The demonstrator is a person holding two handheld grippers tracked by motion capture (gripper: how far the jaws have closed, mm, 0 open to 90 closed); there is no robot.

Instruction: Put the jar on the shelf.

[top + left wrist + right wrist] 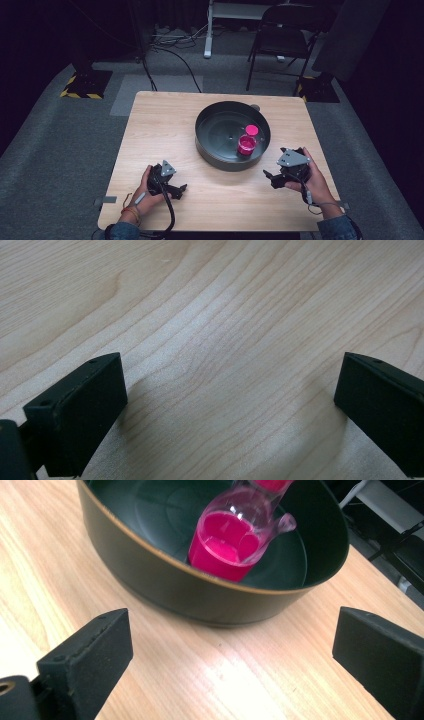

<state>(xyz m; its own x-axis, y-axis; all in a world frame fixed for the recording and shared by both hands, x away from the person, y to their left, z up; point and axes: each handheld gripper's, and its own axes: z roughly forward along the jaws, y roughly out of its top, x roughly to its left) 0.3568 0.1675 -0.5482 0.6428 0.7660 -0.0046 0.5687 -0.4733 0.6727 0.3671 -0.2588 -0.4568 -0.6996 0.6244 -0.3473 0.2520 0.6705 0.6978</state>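
The left gripper rests low on the table, near the person's edge, with its jaws spread wide and nothing between them. In the left gripper view only bare wood grain lies ahead of its fingertips, so it points at no object; it looks parked, kept out of the way while the other hand works. The pan sits well off to its right and farther from the person.

That pan is a round dark one, set near the middle of the table, and it serves as a holder: inside it, close to the wall nearest the right gripper, stands a clear cup of pink liquid, with a pink-topped item just behind it. The cup probably sits in the pan so that any spill stays contained.

The right gripper hovers just beside the pan's near right rim, also released, jaws wide apart and empty. In the right gripper view the pan wall rises straight ahead between the jaws, and the cup shows beyond and above that wall, tilted in the frame. The gripper is aimed at the cup, so I judge a reach over the rim to grasp it is the step in hand; the open jaws suit the cup's width.
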